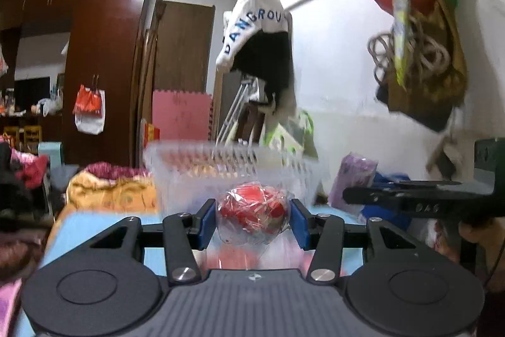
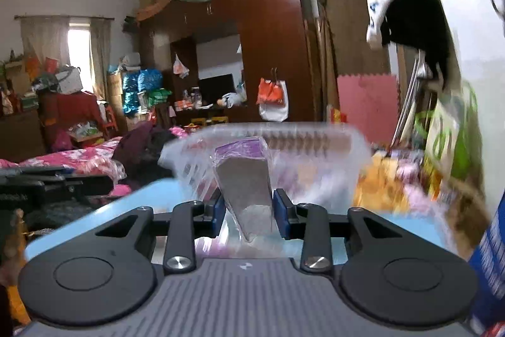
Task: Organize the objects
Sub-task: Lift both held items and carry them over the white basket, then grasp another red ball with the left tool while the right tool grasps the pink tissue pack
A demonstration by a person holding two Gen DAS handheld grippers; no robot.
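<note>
Left tool [image 1: 252, 220] clamping red wrapped ball [image 1: 252, 217], right tool [image 2: 249, 212] clamping purple packet [image 2: 244, 185]

- Left gripper [image 1: 252, 220]: the red plastic-wrapped round object [image 1: 252, 215] sits between its fingers, above the light-blue worktop [image 1: 79, 226].
- Just behind that object stands the clear ribbed plastic basket [image 1: 227, 166], on the worktop.
- Right of the basket, the purple wrapped packet [image 1: 353, 179] lies beside the wall.
- Right gripper [image 2: 249, 215]: the grey wedge-shaped wrapped block [image 2: 246, 188] stands between its fingers, the same basket [image 2: 284, 141] right behind it.
- The brown wooden wardrobe [image 2: 268, 46] stands far behind.
</note>
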